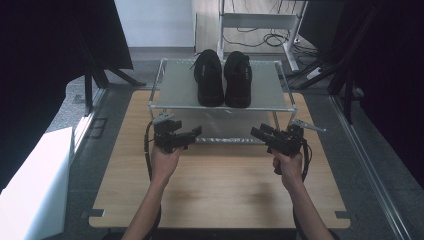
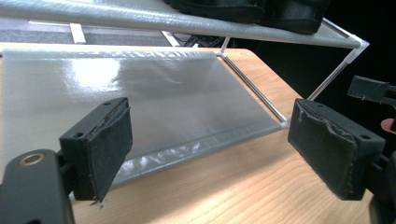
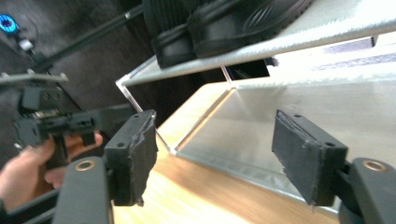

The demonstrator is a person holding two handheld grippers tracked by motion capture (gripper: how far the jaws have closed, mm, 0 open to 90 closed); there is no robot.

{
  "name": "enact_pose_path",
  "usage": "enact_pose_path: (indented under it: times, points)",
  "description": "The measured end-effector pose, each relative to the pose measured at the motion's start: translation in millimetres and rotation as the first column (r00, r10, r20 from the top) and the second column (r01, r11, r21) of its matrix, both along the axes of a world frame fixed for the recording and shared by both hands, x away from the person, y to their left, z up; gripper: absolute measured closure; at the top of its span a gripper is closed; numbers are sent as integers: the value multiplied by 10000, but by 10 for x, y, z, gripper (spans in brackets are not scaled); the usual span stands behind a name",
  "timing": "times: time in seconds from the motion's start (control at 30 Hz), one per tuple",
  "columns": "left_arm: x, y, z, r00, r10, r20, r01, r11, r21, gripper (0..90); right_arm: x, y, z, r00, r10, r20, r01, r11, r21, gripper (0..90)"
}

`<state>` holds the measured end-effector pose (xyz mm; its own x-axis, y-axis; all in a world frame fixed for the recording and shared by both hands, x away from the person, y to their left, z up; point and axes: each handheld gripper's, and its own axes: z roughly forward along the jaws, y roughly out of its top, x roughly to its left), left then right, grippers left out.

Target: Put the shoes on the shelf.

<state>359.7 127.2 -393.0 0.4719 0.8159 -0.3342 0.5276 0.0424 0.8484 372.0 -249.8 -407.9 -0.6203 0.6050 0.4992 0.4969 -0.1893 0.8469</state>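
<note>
I held the left claw [image 1: 196, 132] just short of the rack [image 1: 220, 106], near its front left post, with its jaws spread wide and nothing between them. The right claw [image 1: 256, 132] sat level with it on the other side, near the front right post, and its jaws stood just as wide and bare. The two claws pointed inward at each other, well apart, with the rack's front edge running behind the gap.

The shoes [image 1: 223, 79] stood side by side on the top shelf, beyond and above both claws, toes toward me and touching or nearly so. From the left claw [image 2: 208, 154] I saw the lower shelf [image 2: 140, 98] lying straight ahead between the pads [image 2: 112, 149], close over the table [image 2: 224, 196], and the shoes [image 2: 247, 9] on the shelf overhead, up and a little to the right. The right claw [image 2: 369, 88] showed at the far right edge there.

From the right claw [image 3: 215, 158] the shoe soles [image 3: 219, 23] hung above and slightly left of the jaws, the lower shelf [image 3: 299, 116] ahead and to the right. The left claw [image 3: 60, 123], gripped in my hand [image 3: 28, 172], lay off to the left.
</note>
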Motion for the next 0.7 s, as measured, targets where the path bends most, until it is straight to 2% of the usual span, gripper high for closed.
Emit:
enact_pose_path:
  times: [0.03,0.07,0.13,0.17,0.2,0.3,0.33,0.37,0.57,0.67,0.7]
  points:
    - [-23,13,-2,10000,-5,-1,5,10000,39,134,0,0,0,10000,0,0,0,10000,0,296]
    - [-70,41,-7,10000,18,35,-18,9999,165,122,-36,-1,3,9999,32,128,-28,9993,-371,267]
    - [-94,54,-10,10000,32,53,-33,9997,235,111,-61,-2,8,9999,54,135,-47,9985,-553,254]
    - [-142,78,-18,10000,46,63,-48,9993,380,95,-109,-6,8,9994,168,304,-138,9955,-940,234]
    - [-142,78,-18,10000,46,63,-48,9993,380,85,-109,-6,8,9994,168,304,-138,9955,-940,234]
    - [-226,103,-26,9999,47,116,-55,9975,702,53,-209,-29,0,9989,323,331,-272,9892,-1443,192]
    - [-256,109,-26,9999,18,152,-31,9965,840,53,-209,-29,0,9989,323,331,-272,9892,-1443,192]
    - [-317,120,-25,9998,-35,213,11,9938,1107,32,-256,-53,-5,9989,331,328,-272,9856,-1667,158]
    - [-450,146,-17,9993,-108,351,52,9877,1562,2,-368,-140,-16,9986,413,340,-335,9781,-2056,142]
    - [-539,147,-23,9988,-180,449,85,9794,2017,0,-438,-195,-22,9985,417,358,-325,9734,-2268,137]
    - [-598,146,-45,9984,-241,512,111,9704,2413,0,-483,-231,-32,9986,417,336,-324,9703,-2397,133]
